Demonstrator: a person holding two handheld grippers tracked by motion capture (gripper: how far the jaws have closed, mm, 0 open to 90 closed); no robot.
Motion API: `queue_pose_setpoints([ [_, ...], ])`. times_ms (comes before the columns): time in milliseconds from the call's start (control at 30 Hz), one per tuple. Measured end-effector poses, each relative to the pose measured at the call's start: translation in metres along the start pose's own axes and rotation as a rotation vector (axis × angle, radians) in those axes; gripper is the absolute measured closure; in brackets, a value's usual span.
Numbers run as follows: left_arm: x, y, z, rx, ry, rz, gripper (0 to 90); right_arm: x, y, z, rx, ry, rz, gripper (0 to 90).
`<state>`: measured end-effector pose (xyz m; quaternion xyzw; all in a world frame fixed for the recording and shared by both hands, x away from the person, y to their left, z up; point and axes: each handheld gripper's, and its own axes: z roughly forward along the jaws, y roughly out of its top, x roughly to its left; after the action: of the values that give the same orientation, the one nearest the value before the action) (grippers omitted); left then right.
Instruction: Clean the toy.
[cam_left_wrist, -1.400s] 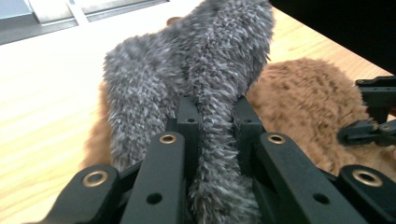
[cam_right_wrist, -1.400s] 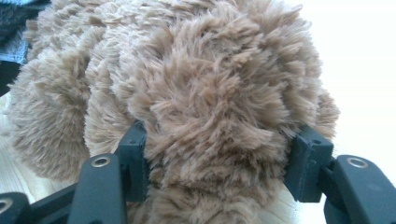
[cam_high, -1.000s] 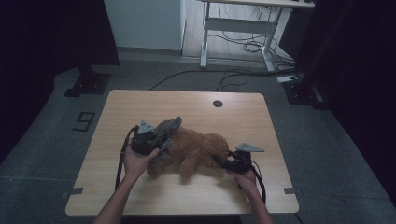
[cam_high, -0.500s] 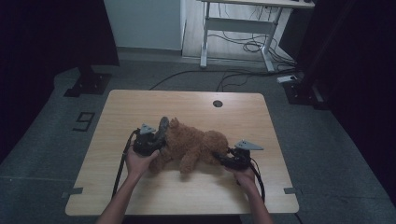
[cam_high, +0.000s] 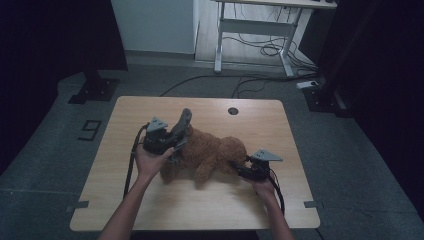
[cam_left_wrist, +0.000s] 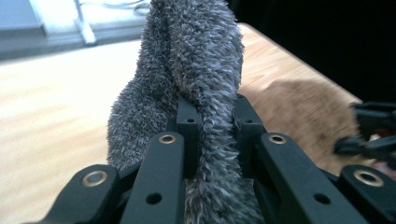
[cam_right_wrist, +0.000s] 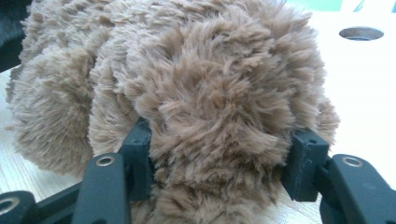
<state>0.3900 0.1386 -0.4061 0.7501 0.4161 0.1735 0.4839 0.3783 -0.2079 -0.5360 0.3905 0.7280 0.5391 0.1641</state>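
Left hand-held gripper (cam_high: 176, 137) is clamped on a grey fuzzy piece (cam_high: 183, 123), probably a sock or a plush part; which of the two cannot be told. In the left gripper view its two black jaws pinch the grey pile (cam_left_wrist: 196, 88) between them, and the piece rises upright past the tips. In the high view it stands above the left end of a brown plush toy (cam_high: 210, 155), which lies on its side near the middle of the wooden desk (cam_high: 125, 200). Right hand-held gripper (cam_high: 240, 167) is at the toy's right end, its jaws set around a rounded brown part (cam_right_wrist: 210, 107) with the pads pressed into the fur on either side. A round cable hole (cam_high: 233, 111) sits in the desk beyond the toy.
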Motion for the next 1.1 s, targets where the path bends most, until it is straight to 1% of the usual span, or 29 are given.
queue_pose_setpoints([
  [33,0.000,0.000,0.000,0.000,0.000,0.000,76.9,0.000,0.000,0.000,0.001,0.001,0.002,39.9],
  [100,-0.010,0.013,0.009,0.007,-0.014,0.027,76.8,0.000,0.000,0.000,0.000,0.002,0.001,39.9],
  [133,-0.014,0.016,0.014,0.011,-0.016,0.036,76.8,0.000,0.000,0.000,0.003,0.004,0.003,39.9],
  [167,-0.018,0.020,0.023,0.024,-0.015,0.050,76.8,0.000,0.000,0.000,0.003,0.004,0.003,39.9],
  [200,-0.022,0.022,0.037,0.058,-0.016,0.061,76.8,0.000,-0.001,-0.001,0.006,0.005,0.004,39.8],
  [233,-0.022,0.022,0.037,0.058,-0.016,0.061,76.7,0.000,-0.001,-0.001,0.006,0.005,0.004,39.8],
  [300,-0.025,0.018,0.054,0.104,-0.008,0.067,76.7,0.001,-0.001,-0.002,0.007,0.005,0.003,39.6],
  [367,-0.025,0.011,0.064,0.134,-0.004,0.069,76.7,0.000,-0.001,-0.003,0.012,0.008,0.004,39.4],
  [433,-0.023,0.002,0.068,0.138,0.001,0.064,76.9,0.000,-0.001,-0.003,0.014,0.013,0.004,39.1],
  [500,-0.019,-0.005,0.069,0.139,0.002,0.057,77.3,-0.001,-0.001,-0.003,0.010,0.017,0.004,38.5],
  [533,-0.017,-0.012,0.066,0.135,-0.006,0.048,77.6,0.001,-0.001,-0.003,0.011,0.017,0.000,37.2],
  [567,-0.017,-0.012,0.066,0.135,-0.006,0.048,77.7,0.001,-0.001,-0.003,0.011,0.017,0.000,37.2],
  [600,-0.017,-0.014,0.065,0.138,-0.008,0.048,77.8,0.003,-0.001,-0.003,0.017,0.019,-0.010,34.6],
  [633,-0.017,-0.018,0.063,0.136,-0.009,0.048,77.8,0.003,-0.001,-0.003,0.017,0.019,-0.010,34.6],
  [667,-0.017,-0.021,0.061,0.131,-0.013,0.049,77.9,0.003,0.000,-0.004,0.020,0.024,-0.015,32.7],
  [700,-0.017,-0.024,0.058,0.127,-0.015,0.049,78.0,0.004,0.000,-0.005,0.023,0.030,-0.010,30.4],
  [733,-0.018,-0.027,0.056,0.123,-0.017,0.045,78.0,0.004,0.000,-0.008,0.032,0.042,0.016,26.3],
  [767,-0.019,-0.033,0.053,0.121,-0.020,0.047,78.1,0.004,0.001,-0.009,0.037,0.047,0.027,24.7],
  [800,-0.019,-0.033,0.053,0.121,-0.020,0.047,78.1,0.004,0.001,-0.011,0.042,0.052,0.042,23.4],
  [833,-0.019,-0.038,0.051,0.120,-0.031,0.036,78.1,0.003,0.001,-0.013,0.045,0.058,0.060,22.2],
  [867,-0.019,-0.038,0.051,0.120,-0.031,0.036,78.1,0.003,0.001,-0.013,0.045,0.058,0.060,22.2],
  [900,-0.019,-0.041,0.049,0.115,-0.038,0.028,78.1,0.003,0.001,-0.014,0.043,0.063,0.068,21.5],
  [933,-0.019,-0.044,0.047,0.115,-0.045,0.023,78.3,0.002,0.002,-0.019,0.029,0.078,0.081,20.0],
  [967,-0.019,-0.046,0.045,0.115,-0.053,0.020,78.3,0.002,0.002,-0.019,0.029,0.078,0.081,20.0],
  [1000,-0.020,-0.048,0.044,0.113,-0.058,0.019,78.2,0.001,0.003,-0.022,0.017,0.086,0.090,19.6],
  [1033,-0.021,-0.050,0.041,0.114,-0.064,0.022,78.3,0.000,0.005,-0.026,-0.014,0.104,0.115,18.5],
  [1067,-0.022,-0.053,0.038,0.111,-0.073,0.023,78.3,-0.001,0.006,-0.028,-0.027,0.110,0.122,17.9],
  [1100,-0.022,-0.053,0.038,0.111,-0.073,0.023,78.3,-0.001,0.006,-0.028,-0.027,0.110,0.122,17.9],
])
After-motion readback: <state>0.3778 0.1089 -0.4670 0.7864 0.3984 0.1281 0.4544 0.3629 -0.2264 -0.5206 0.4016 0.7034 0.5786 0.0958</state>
